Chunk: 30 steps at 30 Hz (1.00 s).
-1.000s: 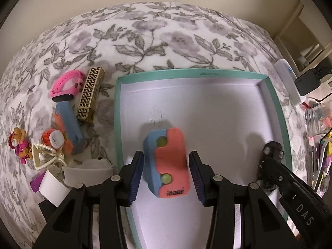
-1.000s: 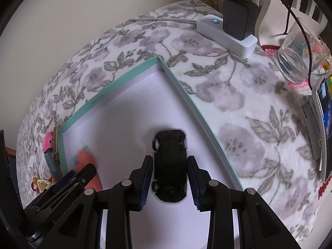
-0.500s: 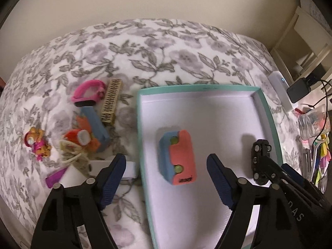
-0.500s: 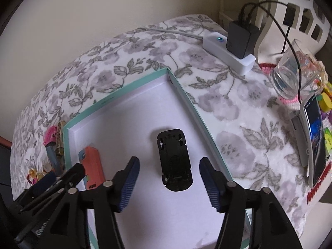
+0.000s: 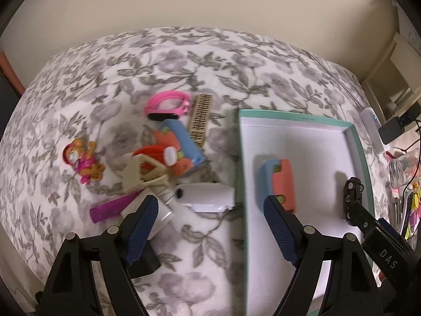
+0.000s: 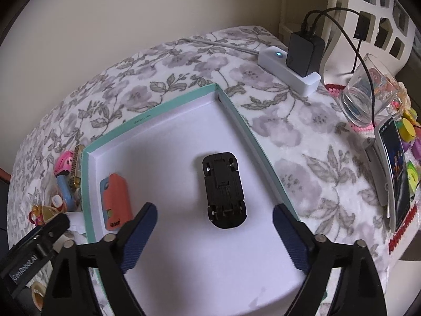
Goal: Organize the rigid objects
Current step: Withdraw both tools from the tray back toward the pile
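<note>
A teal-rimmed white box (image 5: 289, 114) (image 6: 158, 113) lies on the floral bedspread. An orange-and-blue block (image 5: 282, 181) (image 6: 117, 200) lies in its left part, and a black toy car (image 6: 223, 189) (image 5: 354, 192) lies wheels-up in its right part. My left gripper (image 5: 210, 205) is open above the box's left wall, with nothing held. My right gripper (image 6: 214, 210) hangs over the car. Its jaws are opening and the pads stand well clear of the car. Left of the box lie a pink watch band (image 5: 168, 105), a gold patterned bar (image 5: 201, 119), a blue-orange case (image 5: 181, 147) and a white device (image 5: 208, 196).
A small figurine (image 5: 83, 160) and a purple stick (image 5: 110, 208) lie further left. To the right of the box are a white power strip with a black charger (image 6: 289, 71), a drinking glass (image 6: 368, 97), a phone (image 6: 394, 173) and trailing cables. A wall stands behind.
My left gripper opened, let go of the orange-and-blue block and moved left to the box's edge. My right gripper opened wide off the black car, which stays in the box.
</note>
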Each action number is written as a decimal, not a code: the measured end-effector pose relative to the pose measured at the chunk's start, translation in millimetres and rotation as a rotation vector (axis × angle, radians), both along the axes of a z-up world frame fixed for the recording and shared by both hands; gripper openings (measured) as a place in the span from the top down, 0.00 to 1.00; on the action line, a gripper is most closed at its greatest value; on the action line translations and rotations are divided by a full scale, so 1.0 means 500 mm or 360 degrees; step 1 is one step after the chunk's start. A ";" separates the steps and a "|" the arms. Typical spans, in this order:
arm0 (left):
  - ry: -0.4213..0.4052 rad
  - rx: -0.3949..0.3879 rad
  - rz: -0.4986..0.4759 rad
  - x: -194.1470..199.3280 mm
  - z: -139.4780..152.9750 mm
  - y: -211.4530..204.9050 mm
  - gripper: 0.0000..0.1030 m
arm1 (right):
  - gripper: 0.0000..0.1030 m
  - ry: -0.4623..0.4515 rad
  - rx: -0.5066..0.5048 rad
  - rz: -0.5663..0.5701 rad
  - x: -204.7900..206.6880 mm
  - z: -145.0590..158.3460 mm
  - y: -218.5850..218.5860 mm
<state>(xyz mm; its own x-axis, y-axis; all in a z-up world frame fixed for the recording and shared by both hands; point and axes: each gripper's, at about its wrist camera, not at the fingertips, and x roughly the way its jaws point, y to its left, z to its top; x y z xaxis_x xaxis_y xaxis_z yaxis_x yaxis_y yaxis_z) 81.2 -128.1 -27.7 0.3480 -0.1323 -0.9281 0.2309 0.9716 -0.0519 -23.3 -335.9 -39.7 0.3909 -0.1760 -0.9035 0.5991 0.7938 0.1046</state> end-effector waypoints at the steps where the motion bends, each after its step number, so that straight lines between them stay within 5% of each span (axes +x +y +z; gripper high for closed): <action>1: -0.0005 -0.0007 0.0008 -0.001 0.000 0.007 0.18 | 0.04 -0.0004 -0.0001 -0.0002 -0.002 0.000 0.002; 4: -0.0026 -0.0045 0.0042 -0.005 0.001 0.033 0.00 | 0.00 -0.0021 -0.0007 -0.0001 -0.008 0.003 0.007; 17: -0.0037 -0.0235 0.0197 -0.006 0.037 0.136 0.00 | 0.00 -0.0134 0.0007 0.0063 0.001 0.027 0.055; 22: -0.0140 -0.0226 0.0245 0.004 0.073 0.185 0.00 | 0.00 -0.0169 -0.0002 0.0148 0.024 0.042 0.107; 30: -0.0077 -0.0049 0.0352 0.028 0.078 0.272 0.00 | 0.00 -0.0213 -0.0032 0.0386 0.063 0.068 0.210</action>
